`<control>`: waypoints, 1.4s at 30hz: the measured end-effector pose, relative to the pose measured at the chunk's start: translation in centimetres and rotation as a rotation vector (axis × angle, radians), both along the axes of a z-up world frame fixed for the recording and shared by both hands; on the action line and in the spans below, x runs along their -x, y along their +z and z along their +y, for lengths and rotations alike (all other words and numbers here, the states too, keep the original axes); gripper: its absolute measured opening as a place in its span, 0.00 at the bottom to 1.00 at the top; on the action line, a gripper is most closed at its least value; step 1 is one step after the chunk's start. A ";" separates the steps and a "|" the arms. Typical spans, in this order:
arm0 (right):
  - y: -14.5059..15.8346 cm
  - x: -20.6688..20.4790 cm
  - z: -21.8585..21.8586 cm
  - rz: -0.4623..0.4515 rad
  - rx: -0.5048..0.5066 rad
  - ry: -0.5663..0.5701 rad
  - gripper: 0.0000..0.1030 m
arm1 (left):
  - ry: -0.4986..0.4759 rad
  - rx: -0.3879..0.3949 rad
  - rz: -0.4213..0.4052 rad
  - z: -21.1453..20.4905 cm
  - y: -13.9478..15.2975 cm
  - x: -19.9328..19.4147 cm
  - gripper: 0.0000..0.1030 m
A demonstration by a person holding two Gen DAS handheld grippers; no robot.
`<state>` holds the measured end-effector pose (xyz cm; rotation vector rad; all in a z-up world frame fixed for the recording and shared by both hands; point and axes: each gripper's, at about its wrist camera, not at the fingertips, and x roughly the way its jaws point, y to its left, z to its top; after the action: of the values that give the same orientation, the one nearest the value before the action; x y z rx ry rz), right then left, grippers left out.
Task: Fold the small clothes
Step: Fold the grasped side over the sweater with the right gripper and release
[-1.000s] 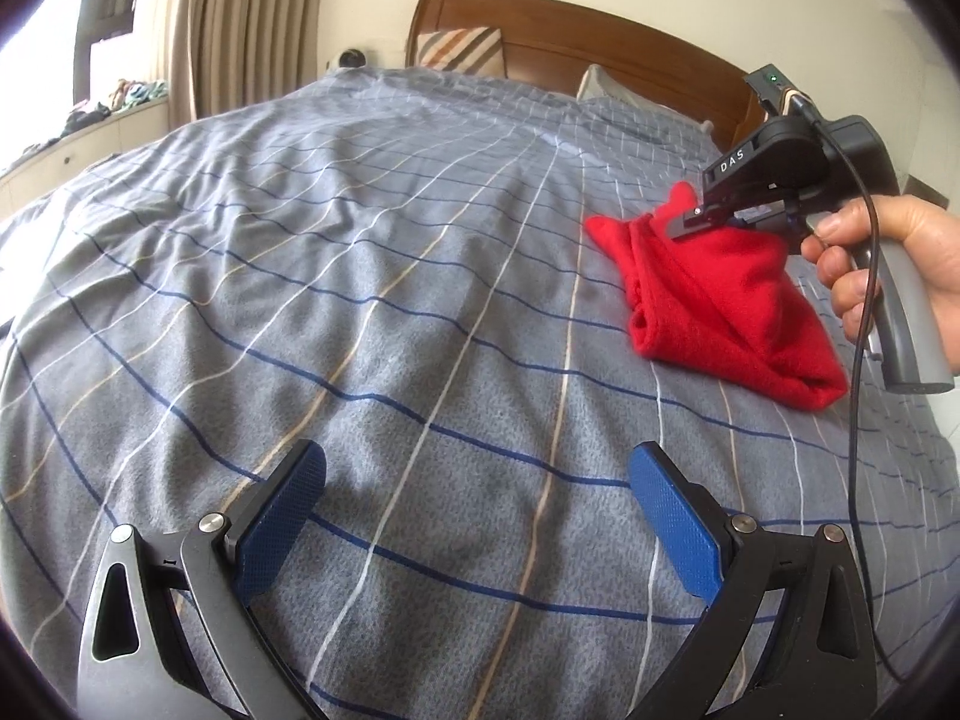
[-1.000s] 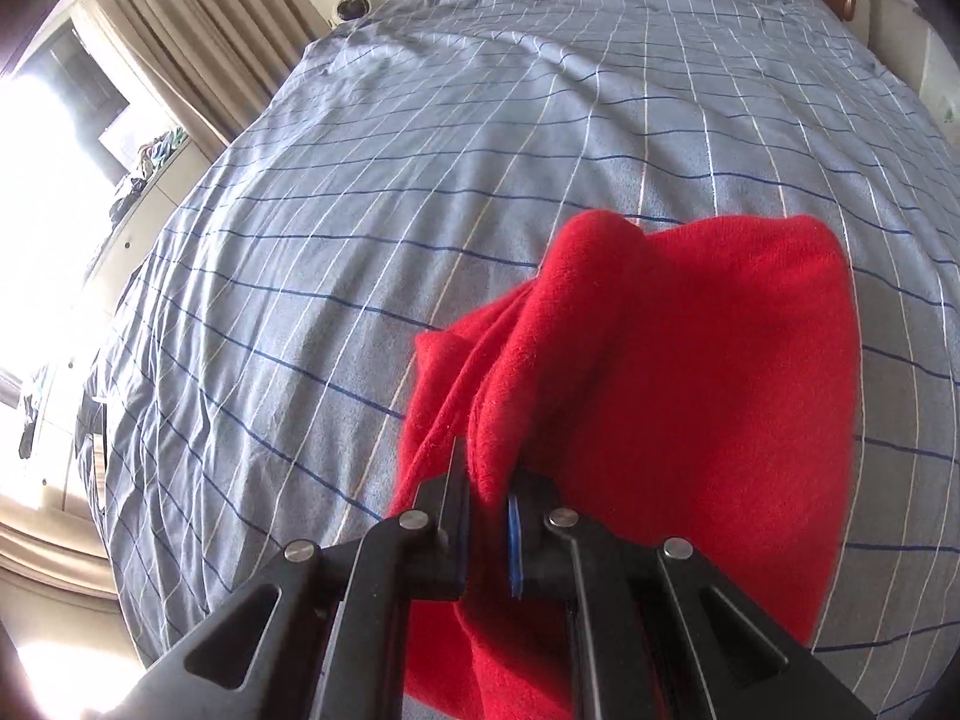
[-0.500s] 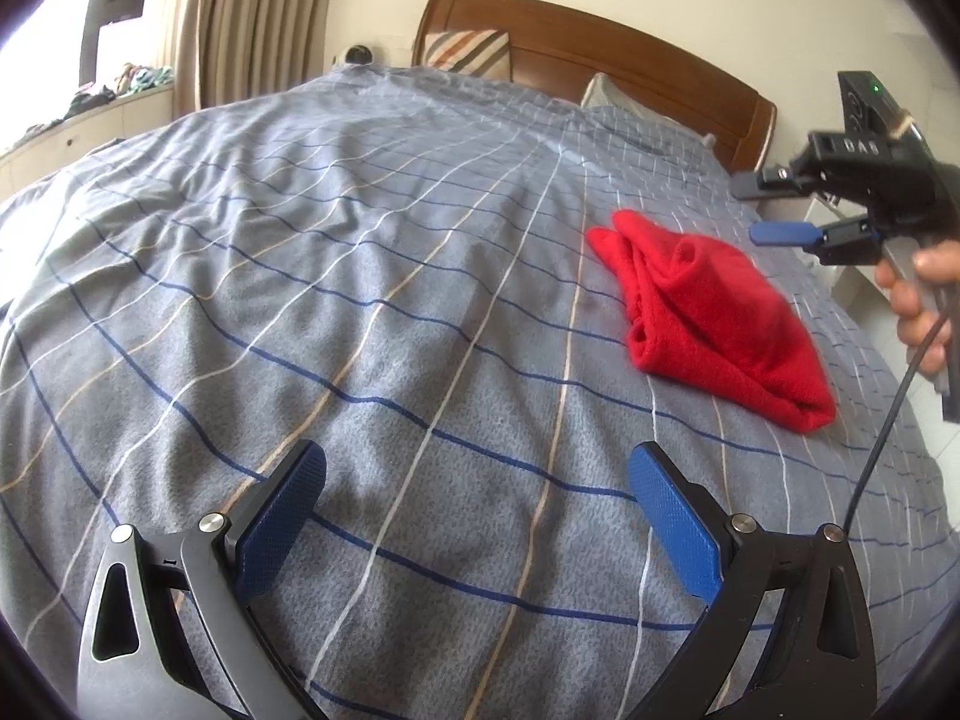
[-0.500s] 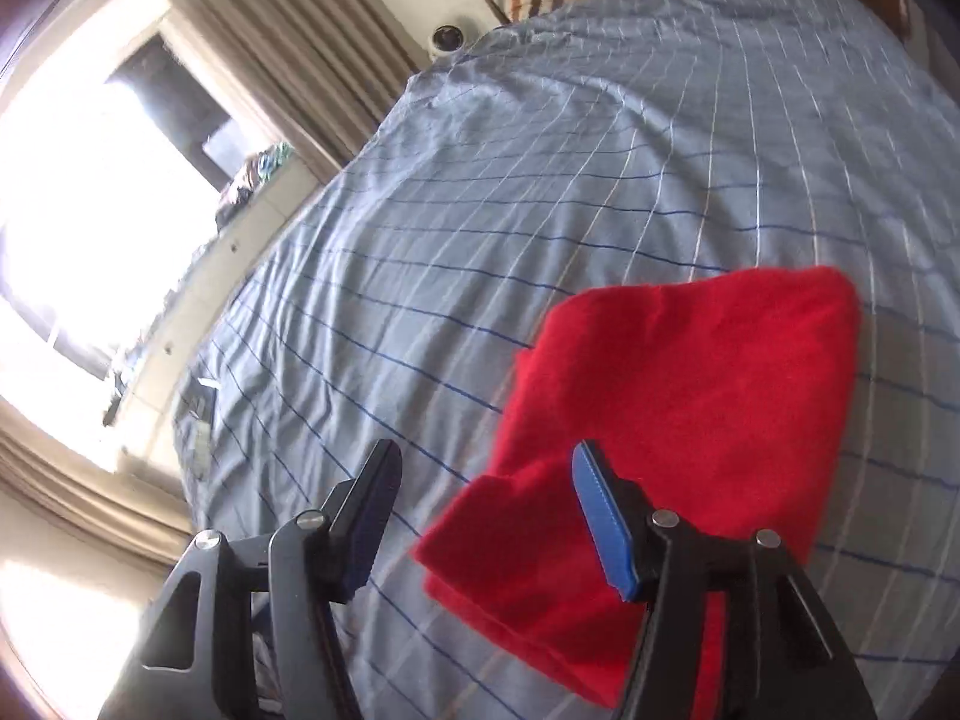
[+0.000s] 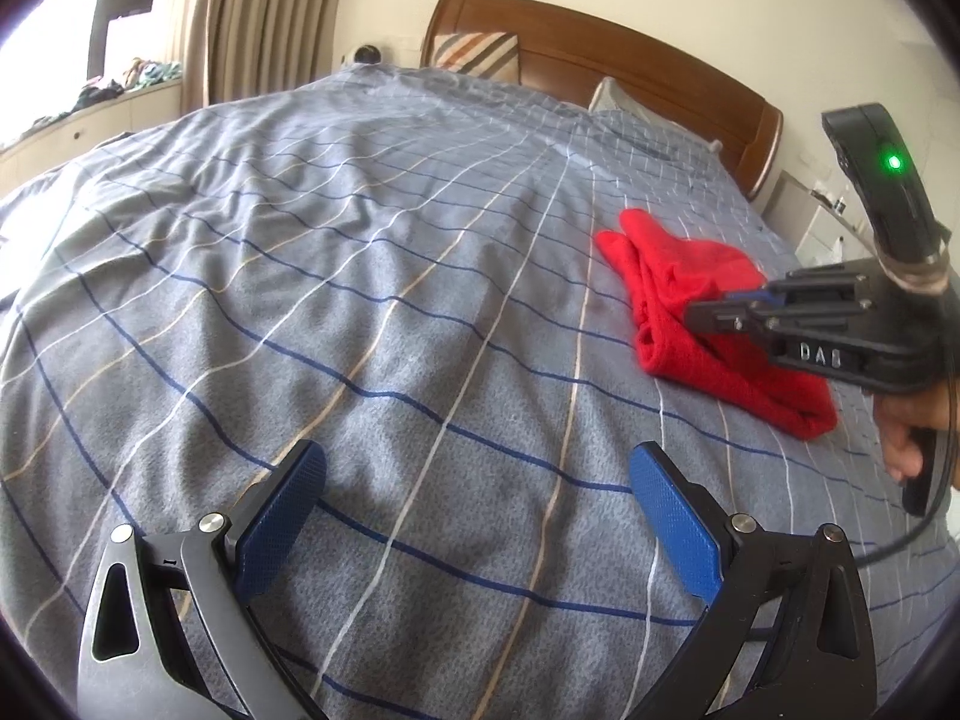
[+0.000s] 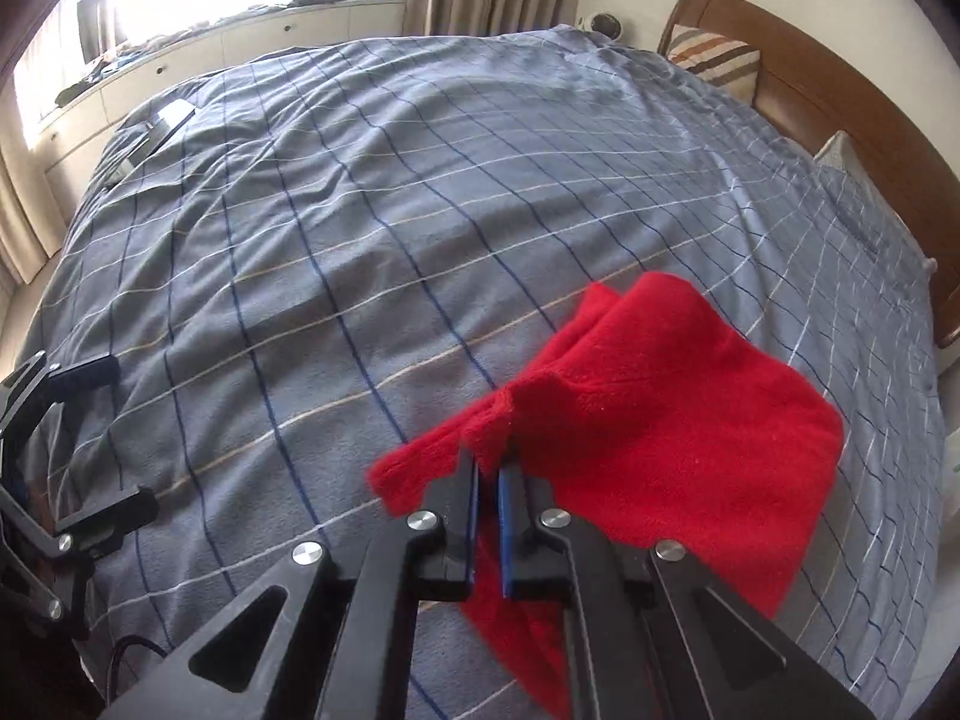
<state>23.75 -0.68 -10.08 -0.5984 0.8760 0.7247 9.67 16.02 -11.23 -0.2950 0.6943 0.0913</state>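
Lying folded, red knit garment, edge apparently clamped in right tongs; left tongs apart.

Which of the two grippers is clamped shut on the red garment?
The right gripper: it pinches the red garment's edge. The left gripper gapes open over bare bedspread.

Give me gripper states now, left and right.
Left gripper: open, empty, above the bedspread.
Right gripper: jaws just closed, shut on the red garment.
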 end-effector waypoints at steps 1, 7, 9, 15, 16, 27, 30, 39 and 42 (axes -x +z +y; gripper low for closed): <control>-0.6 0.4 0.4 0.008 0.015 0.011 0.05 | 0.001 0.004 0.001 0.0 0.0 -0.1 0.98; -3.3 0.8 0.7 0.017 -0.010 -0.030 0.13 | -0.003 -0.015 0.022 -0.4 -0.5 -0.4 0.98; -2.9 1.4 0.3 0.022 -0.048 -0.037 0.19 | -0.001 -0.025 0.019 -0.4 -0.5 -0.3 0.98; -0.2 4.8 -3.4 0.114 -0.225 -0.010 0.30 | -0.004 -0.018 0.025 -0.6 -0.6 -0.4 0.98; 0.2 5.3 -4.4 0.112 -0.238 -0.019 0.30 | -0.008 -0.020 0.022 -0.8 -0.5 -0.3 0.98; -0.6 1.2 -16.0 0.142 -0.312 -0.423 0.31 | -0.010 -0.033 0.021 -1.2 -0.4 -0.1 0.98; -3.6 2.0 -15.8 0.183 -0.222 -0.409 0.29 | -0.007 -0.051 0.024 -1.2 -0.6 0.2 0.98; -2.6 6.5 -19.1 0.088 -0.285 -0.469 0.29 | -0.046 -0.008 -0.027 -1.6 0.4 1.0 0.98; -3.9 8.0 -20.9 0.084 -0.319 -0.497 0.29 | -0.111 0.051 -0.082 -2.3 1.9 0.2 0.98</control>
<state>15.75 -21.62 -13.96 -0.0559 0.9157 0.4228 9.51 13.74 -9.32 -0.3063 0.6313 -0.0442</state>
